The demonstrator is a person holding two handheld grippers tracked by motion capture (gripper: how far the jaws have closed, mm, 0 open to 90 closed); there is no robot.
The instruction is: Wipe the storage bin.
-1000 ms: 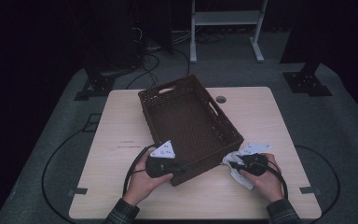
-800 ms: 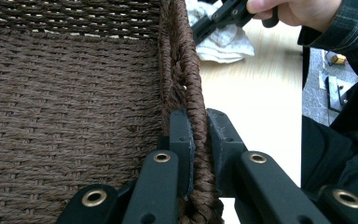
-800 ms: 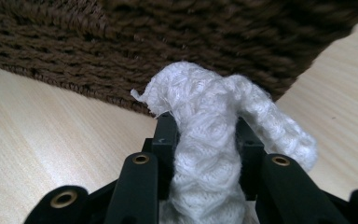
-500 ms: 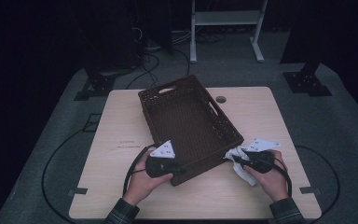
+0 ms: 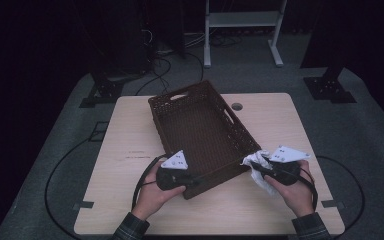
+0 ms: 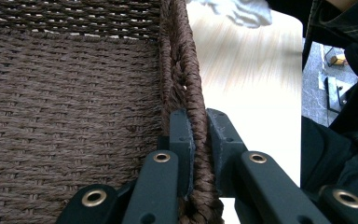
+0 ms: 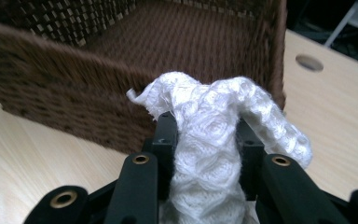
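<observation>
At the near edge of the table, the person's left hand is holding the left gripper, whose jaws are pinching the braided rim of the woven basket at its near-left corner. The rim is sitting squarely between the two black pads, so the grip is probably there to keep the basket from sliding or tipping while the other hand works.

Toward the near-right corner of the table, the right hand is carrying the right gripper, and its jaws are clamping a bunched white knitted cloth. The cloth is bulging up between the pads and flopping over the right one; in the high view its loose end is trailing down toward the tabletop, just outside the basket's near-right corner. It is being held by the middle, likely so it can be lifted over the wall.

Beyond the grippers, the basket is lying at an angle across the middle of the table, with nothing visible inside. A round cable hole is showing near the far edge.
</observation>
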